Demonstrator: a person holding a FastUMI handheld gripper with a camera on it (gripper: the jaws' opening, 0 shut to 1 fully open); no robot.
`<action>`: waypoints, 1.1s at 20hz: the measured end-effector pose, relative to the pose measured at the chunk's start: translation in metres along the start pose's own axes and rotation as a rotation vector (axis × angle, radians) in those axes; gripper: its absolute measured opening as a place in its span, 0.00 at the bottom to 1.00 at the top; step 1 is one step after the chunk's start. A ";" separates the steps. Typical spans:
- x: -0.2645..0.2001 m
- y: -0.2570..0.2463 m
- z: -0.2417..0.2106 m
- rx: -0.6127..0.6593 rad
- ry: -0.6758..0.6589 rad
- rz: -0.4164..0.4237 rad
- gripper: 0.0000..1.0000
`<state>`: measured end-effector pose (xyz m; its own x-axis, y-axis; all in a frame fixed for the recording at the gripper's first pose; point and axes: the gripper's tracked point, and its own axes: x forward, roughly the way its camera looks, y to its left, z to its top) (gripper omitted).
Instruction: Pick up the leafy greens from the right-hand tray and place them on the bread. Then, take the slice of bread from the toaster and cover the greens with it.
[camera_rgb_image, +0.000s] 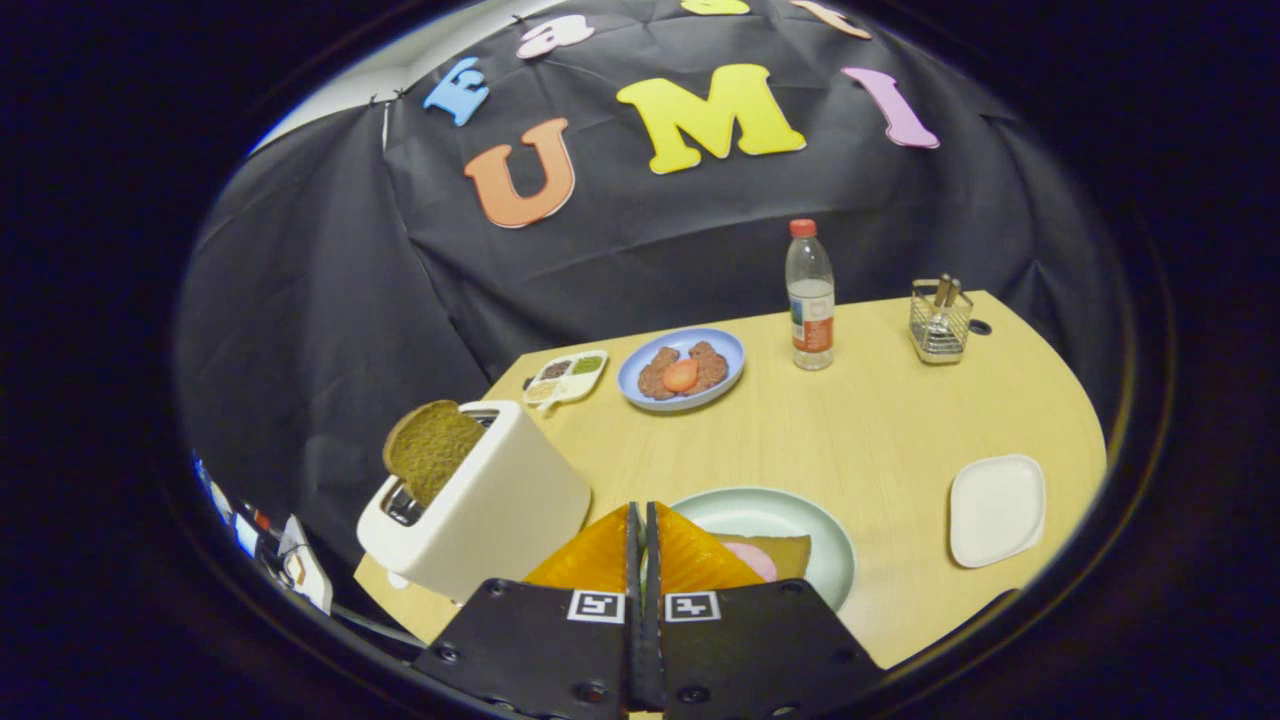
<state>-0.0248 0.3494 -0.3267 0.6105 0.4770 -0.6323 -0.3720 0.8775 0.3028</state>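
— How do we have the gripper (642, 540) just now?

— We hold it up above the table, tipped downward and looking forward along its own length.

— And its two fingers (600, 555)?

— We have them pressed together, tip to tip, with just a thin seam left between them. We see nothing caught in that seam.

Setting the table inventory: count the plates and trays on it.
4: green plate just beyond the shut claw; white tray right of it; blue plate and divided tray beyond the toaster.
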 end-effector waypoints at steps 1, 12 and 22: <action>0.006 -0.008 -0.005 -0.004 0.017 -0.014 0.00; 0.042 -0.058 -0.016 -0.198 0.042 -0.052 0.00; 0.037 -0.055 0.016 -0.291 -0.060 -0.056 0.62</action>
<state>0.0295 0.3192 -0.3549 0.6724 0.4381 -0.5966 -0.5162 0.8552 0.0461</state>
